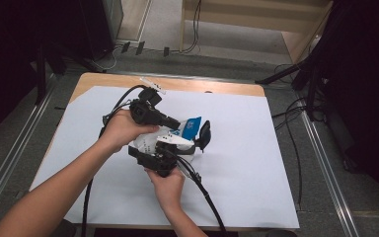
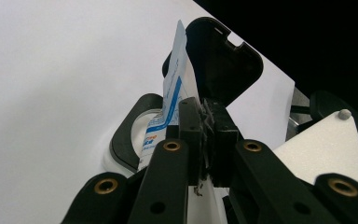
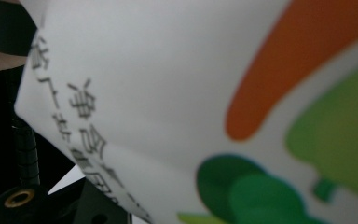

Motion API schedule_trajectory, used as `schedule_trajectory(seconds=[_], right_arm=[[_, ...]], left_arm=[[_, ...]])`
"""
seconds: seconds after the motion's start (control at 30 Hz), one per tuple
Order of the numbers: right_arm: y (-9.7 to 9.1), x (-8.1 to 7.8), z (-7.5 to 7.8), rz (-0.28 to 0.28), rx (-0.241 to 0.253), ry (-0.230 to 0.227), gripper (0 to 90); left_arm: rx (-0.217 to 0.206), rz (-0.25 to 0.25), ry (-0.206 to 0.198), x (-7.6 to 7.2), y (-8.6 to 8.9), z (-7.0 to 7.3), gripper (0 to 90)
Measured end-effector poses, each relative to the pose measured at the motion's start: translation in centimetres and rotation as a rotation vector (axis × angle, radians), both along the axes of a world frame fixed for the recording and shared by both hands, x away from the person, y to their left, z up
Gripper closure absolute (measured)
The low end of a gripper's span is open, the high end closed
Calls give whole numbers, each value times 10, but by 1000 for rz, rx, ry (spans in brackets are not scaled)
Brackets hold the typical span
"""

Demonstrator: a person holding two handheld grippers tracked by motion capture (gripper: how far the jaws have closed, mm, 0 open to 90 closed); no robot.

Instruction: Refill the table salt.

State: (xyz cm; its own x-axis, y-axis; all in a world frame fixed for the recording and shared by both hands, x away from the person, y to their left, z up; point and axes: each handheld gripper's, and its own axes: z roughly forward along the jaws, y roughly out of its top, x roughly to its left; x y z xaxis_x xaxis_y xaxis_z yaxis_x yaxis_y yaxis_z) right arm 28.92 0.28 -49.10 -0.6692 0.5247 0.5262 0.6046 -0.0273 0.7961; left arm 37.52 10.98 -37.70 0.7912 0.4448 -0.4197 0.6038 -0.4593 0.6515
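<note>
Table: wooden top, long side across the high view, edge bare along the far side and at the far left corner.
White sheet: large paper or mat covering nearly all of the tabletop.
Forearms: two bare arms entering from the bottom of the high view, meeting over the middle of the sheet.
Left hand: wrapped round the body of the left gripper, slightly left of the sheet's centre.
Right hand: below and just right of the left hand, gripping the right gripper from underneath.
Pouch: white plastic packet with a blue printed panel, held up between both grippers near mid-table; blue and white edge rising upright in the left gripper view; close up in the right gripper view, white surface with dark printed characters plus orange and green shapes.
Left gripper: black, jaws together, clamped on a thin edge of the pouch.
Right gripper: black, pressed against the pouch's lower side; jaws hidden behind the pouch, so closed or apart cannot be told.
Cables: black, trailing from each gripper toward the near edge of the table.
</note>
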Motion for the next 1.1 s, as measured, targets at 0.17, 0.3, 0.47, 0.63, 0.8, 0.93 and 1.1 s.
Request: schedule_trajectory(seconds=[0.17, 0.3, 0.47, 0.63, 0.8, 0.93, 1.1], right_arm=[[-1, 1, 0, 2, 5, 2, 536], [-1, 1, -1, 5, 7, -4, 533], [-3, 1, -3, 6, -8, 2, 530], [-3, 3, -2, 10, 27, 21, 532], [-4, 3, 0, 19, 68, 32, 522], [-4, 3, 1, 16, 85, 34, 492], [-5, 3, 1, 17, 65, 24, 490]], left_arm=[[5, -2, 2, 0, 0, 1, 877], [10, -4, -15, -1, -1, 2, 877], [19, -3, -12, 0, -1, 0, 880], [22, 0, -9, 1, -3, 3, 879], [31, -1, -3, 1, -5, 6, 877], [35, -6, -9, -1, -7, 8, 874], [26, -9, -20, -1, -4, 8, 875]])
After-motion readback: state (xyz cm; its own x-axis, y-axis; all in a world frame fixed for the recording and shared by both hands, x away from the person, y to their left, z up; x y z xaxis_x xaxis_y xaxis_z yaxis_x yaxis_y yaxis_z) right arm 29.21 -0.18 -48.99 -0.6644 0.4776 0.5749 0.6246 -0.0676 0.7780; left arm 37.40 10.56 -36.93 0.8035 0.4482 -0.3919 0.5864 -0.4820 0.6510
